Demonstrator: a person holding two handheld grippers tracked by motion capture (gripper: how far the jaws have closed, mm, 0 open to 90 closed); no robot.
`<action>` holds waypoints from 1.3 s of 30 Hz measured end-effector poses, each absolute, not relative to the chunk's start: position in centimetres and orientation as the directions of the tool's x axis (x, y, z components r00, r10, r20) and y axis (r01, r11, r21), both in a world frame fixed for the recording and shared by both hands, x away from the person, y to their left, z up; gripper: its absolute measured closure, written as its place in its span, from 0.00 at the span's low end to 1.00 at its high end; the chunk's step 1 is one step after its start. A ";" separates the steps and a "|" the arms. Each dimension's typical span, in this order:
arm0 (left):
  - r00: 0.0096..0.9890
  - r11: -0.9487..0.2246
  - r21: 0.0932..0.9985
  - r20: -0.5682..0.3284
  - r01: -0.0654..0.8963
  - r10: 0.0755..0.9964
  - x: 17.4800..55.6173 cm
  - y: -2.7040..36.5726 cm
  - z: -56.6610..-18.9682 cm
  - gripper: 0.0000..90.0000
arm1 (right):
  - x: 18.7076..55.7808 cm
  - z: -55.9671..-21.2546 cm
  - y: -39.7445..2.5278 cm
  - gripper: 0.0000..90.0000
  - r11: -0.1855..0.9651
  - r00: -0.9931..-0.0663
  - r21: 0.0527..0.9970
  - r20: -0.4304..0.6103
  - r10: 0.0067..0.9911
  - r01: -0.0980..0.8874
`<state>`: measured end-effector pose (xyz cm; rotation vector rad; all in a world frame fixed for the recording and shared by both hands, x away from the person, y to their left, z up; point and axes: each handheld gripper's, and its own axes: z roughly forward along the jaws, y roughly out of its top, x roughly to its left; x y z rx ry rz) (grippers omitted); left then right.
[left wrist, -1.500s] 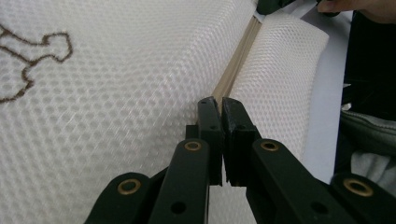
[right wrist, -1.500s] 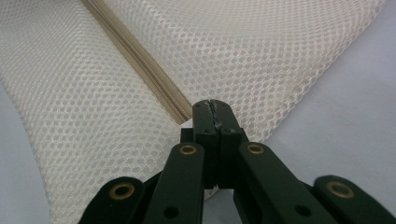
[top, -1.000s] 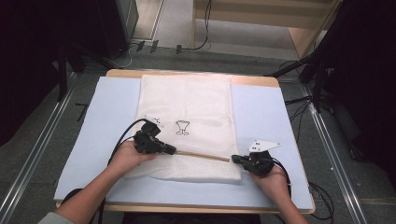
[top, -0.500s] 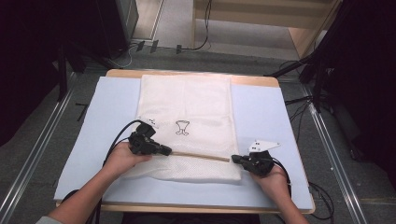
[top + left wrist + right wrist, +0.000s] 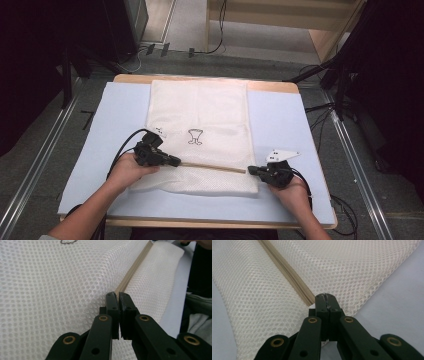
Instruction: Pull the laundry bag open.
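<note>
A white mesh bag (image 5: 200,115) lies flat on a pale blue mat (image 5: 290,125), with a tan zipper (image 5: 215,168) running across it near the front edge. My left gripper (image 5: 176,162) is shut on the zipper's left end. In the left gripper view the jaws (image 5: 118,296) are pressed together where the zipper (image 5: 135,267) runs into them. My right gripper (image 5: 251,170) is shut on the zipper's right end, at the bag's right edge. The right gripper view shows the closed tips (image 5: 325,297) pinching the zipper (image 5: 287,272) over the mesh (image 5: 349,265).
A small black goblet-like mark (image 5: 195,136) is printed mid-bag. The mat covers a wooden table (image 5: 200,79) whose far edge shows. Bare mat (image 5: 115,120) lies on both sides of the bag. Cables and dark stands crowd the floor beyond and to the right.
My left gripper has slid a little to the left along the zipper line, so more tan zipper shows between the grippers. The right gripper has stayed in place.
</note>
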<state>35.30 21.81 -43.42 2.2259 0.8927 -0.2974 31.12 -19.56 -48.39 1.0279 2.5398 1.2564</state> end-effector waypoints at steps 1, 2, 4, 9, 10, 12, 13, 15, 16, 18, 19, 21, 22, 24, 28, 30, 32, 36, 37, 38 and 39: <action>0.739 -0.514 0.533 -0.441 0.672 0.509 35.3 21.9 -43.4 0.99 | 31.1 -48.4 -19.6 1.00 0.424 -0.761 0.743 0.173 0.626 0.517; 0.740 -0.513 0.536 -0.435 0.670 0.513 35.2 22.0 -43.4 0.99 | 31.1 -48.4 -19.6 1.00 0.423 -0.761 0.743 0.175 0.624 0.518; 0.730 -0.502 0.533 -0.443 0.681 0.521 35.1 22.5 -43.4 0.99 | 31.1 -48.4 -19.6 1.00 0.425 -0.765 0.746 0.173 0.620 0.513; 0.714 -0.484 0.529 -0.453 0.698 0.535 35.1 23.7 -43.3 0.99 | 31.2 -48.4 -19.6 1.00 0.423 -0.765 0.746 0.175 0.620 0.514; 0.709 -0.476 0.529 -0.452 0.702 0.542 35.0 23.9 -43.3 0.99 | 31.1 -48.4 -19.6 1.00 0.424 -0.762 0.743 0.175 0.623 0.518; 0.714 -0.479 0.536 -0.441 0.695 0.544 34.9 24.3 -43.2 0.99 | 31.2 -48.4 -19.6 1.00 0.425 -0.763 0.744 0.174 0.622 0.516; 0.713 -0.477 0.536 -0.440 0.697 0.546 34.8 24.6 -43.2 0.99 | 31.2 -48.4 -19.6 1.00 0.426 -0.764 0.744 0.173 0.622 0.515; 0.708 -0.469 0.537 -0.441 0.701 0.552 34.7 25.0 -43.1 0.99 | 31.2 -48.4 -19.7 1.00 0.426 -0.764 0.743 0.174 0.621 0.516; 0.706 -0.467 0.537 -0.442 0.702 0.554 34.7 25.3 -43.1 0.99 | 31.2 -48.4 -19.7 1.00 0.426 -0.764 0.743 0.174 0.621 0.516; 0.694 -0.454 0.532 -0.454 0.714 0.559 34.6 25.8 -43.1 0.99 | 31.2 -48.4 -19.7 1.00 0.426 -0.765 0.743 0.176 0.619 0.516; 0.695 -0.458 0.531 -0.455 0.713 0.557 34.7 26.0 -43.1 0.99 | 31.3 -48.4 -19.7 1.00 0.427 -0.766 0.743 0.175 0.618 0.515; 0.686 -0.447 0.528 -0.461 0.722 0.563 34.6 26.4 -43.1 0.99 | 31.3 -48.4 -19.8 1.00 0.427 -0.766 0.742 0.177 0.618 0.516; 0.687 -0.446 0.531 -0.457 0.721 0.565 34.5 26.6 -43.1 0.99 | 31.3 -48.3 -19.8 1.00 0.431 -0.768 0.741 0.175 0.616 0.515; 0.677 -0.438 0.525 -0.465 0.729 0.570 34.4 27.0 -43.0 0.99 | 31.3 -48.3 -19.8 1.00 0.438 -0.770 0.740 0.167 0.615 0.511; 0.662 -0.424 0.521 -0.466 0.741 0.586 34.3 27.8 -43.0 0.99 | 31.3 -48.3 -19.8 1.00 0.440 -0.773 0.739 0.168 0.612 0.510; 0.657 -0.418 0.520 -0.461 0.745 0.597 34.2 28.2 -43.0 0.99 | 31.4 -48.3 -19.8 1.00 0.439 -0.772 0.739 0.171 0.612 0.511; 0.648 -0.406 0.519 -0.468 0.752 0.601 34.1 28.7 -43.0 0.99 | 31.4 -48.3 -19.9 1.00 0.438 -0.771 0.735 0.178 0.612 0.518; 0.624 -0.380 0.514 -0.474 0.769 0.622 33.9 30.0 -43.0 0.99 | 31.4 -48.3 -19.9 1.00 0.439 -0.772 0.735 0.180 0.609 0.517; 0.619 -0.376 0.513 -0.471 0.772 0.628 33.8 30.3 -42.9 0.99 | 31.5 -48.3 -19.9 1.00 0.439 -0.773 0.734 0.182 0.608 0.518; 0.617 -0.371 0.516 -0.469 0.772 0.632 33.7 30.6 -42.9 0.99 | 31.5 -48.3 -19.9 1.00 0.440 -0.773 0.735 0.178 0.609 0.516; 0.613 -0.370 0.510 -0.475 0.776 0.631 33.6 30.9 -42.9 0.99 | 31.5 -48.3 -19.9 1.00 0.441 -0.773 0.733 0.179 0.609 0.518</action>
